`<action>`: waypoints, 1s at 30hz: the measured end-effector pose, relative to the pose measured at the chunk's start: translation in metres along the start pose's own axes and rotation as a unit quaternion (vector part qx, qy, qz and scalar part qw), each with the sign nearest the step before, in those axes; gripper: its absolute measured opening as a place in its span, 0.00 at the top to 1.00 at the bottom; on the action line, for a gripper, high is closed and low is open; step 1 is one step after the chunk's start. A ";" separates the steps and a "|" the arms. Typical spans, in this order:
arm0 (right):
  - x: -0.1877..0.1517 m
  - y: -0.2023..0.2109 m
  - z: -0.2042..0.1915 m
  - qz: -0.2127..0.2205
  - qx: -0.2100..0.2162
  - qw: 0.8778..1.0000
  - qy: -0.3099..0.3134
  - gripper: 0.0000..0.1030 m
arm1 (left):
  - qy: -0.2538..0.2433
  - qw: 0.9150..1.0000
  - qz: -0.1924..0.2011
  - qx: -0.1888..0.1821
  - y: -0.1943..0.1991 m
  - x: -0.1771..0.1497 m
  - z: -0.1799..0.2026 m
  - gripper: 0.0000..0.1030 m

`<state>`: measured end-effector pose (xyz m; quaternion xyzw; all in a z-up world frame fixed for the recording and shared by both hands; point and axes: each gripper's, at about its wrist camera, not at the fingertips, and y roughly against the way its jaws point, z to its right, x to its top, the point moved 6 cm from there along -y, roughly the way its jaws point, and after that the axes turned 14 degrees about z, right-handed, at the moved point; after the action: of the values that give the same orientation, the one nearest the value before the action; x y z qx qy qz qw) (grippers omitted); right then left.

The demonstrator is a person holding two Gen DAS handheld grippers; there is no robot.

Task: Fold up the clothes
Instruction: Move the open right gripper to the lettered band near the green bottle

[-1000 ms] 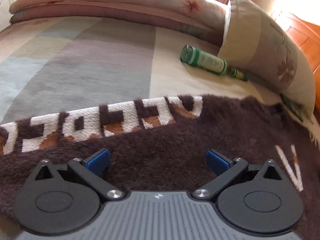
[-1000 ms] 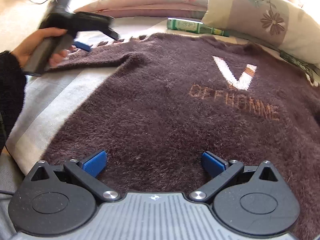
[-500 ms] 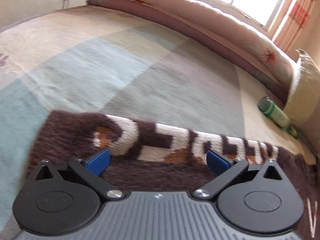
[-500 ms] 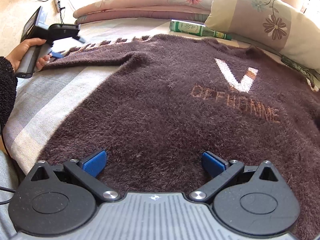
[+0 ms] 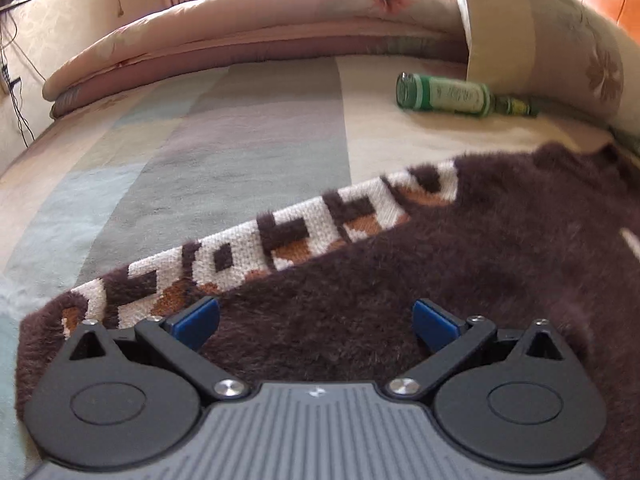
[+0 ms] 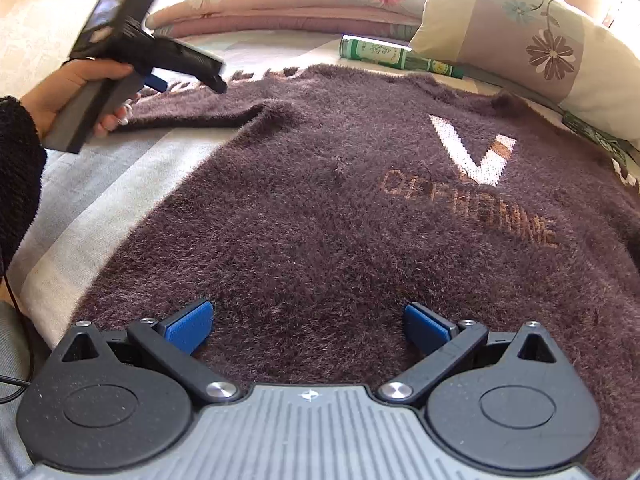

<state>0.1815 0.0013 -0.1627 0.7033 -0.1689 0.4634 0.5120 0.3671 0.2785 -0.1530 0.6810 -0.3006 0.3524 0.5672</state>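
One brown sweater [image 6: 320, 216] lies spread flat, front up, on the bed [image 5: 224, 152], one sleeve [image 5: 280, 240] stretched sideways; the left hand-held gripper [image 5: 316, 322] hovers released above that sleeve, the right hand-held gripper [image 6: 306, 326] released over the hem; a good fold likely means pinching the sleeve near its cuff and carrying it flat across the chest; also one bottle [image 6: 396, 57], one pillow [image 6: 532, 36].

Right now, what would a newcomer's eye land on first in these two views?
The brown fuzzy sweater spread flat on the bed, with a white V on its chest. Next, its patterned sleeve stretched out to the left, under the open left gripper. Then the green bottle lying beside the pillow at the far edge.
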 end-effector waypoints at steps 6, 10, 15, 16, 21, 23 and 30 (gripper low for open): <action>0.050 0.000 0.028 0.026 -0.014 0.999 -0.014 0.00 | 0.088 0.996 -0.014 0.011 0.005 -0.004 -0.044 0.00; 0.112 -0.025 0.043 0.062 -0.022 0.998 0.013 0.00 | 0.125 0.992 -0.003 0.023 0.015 -0.004 -0.069 0.01; 0.178 -0.107 0.046 0.057 -0.023 0.998 -0.015 0.00 | 0.154 0.988 -0.001 0.000 0.015 -0.008 -0.073 0.01; 0.188 -0.129 0.046 0.046 -0.022 0.998 -0.027 0.00 | 0.148 0.989 0.000 0.009 0.015 -0.008 -0.074 0.00; 0.202 -0.228 0.059 -0.005 -0.074 0.997 -0.022 0.00 | 0.141 0.990 0.006 0.027 0.017 -0.006 -0.082 0.00; 0.194 -0.261 0.064 -0.033 -0.119 0.992 0.008 0.00 | 0.143 0.989 0.008 0.028 0.019 -0.006 -0.085 0.01; 0.196 -0.306 0.079 -0.042 -0.123 0.989 -0.070 0.00 | 0.175 0.984 0.016 0.028 0.024 -0.002 -0.100 0.01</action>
<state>0.5379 0.1063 -0.1769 0.6718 -0.2304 0.3668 0.6009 0.3325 0.3723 -0.1308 0.6194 -0.1974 0.4840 0.5857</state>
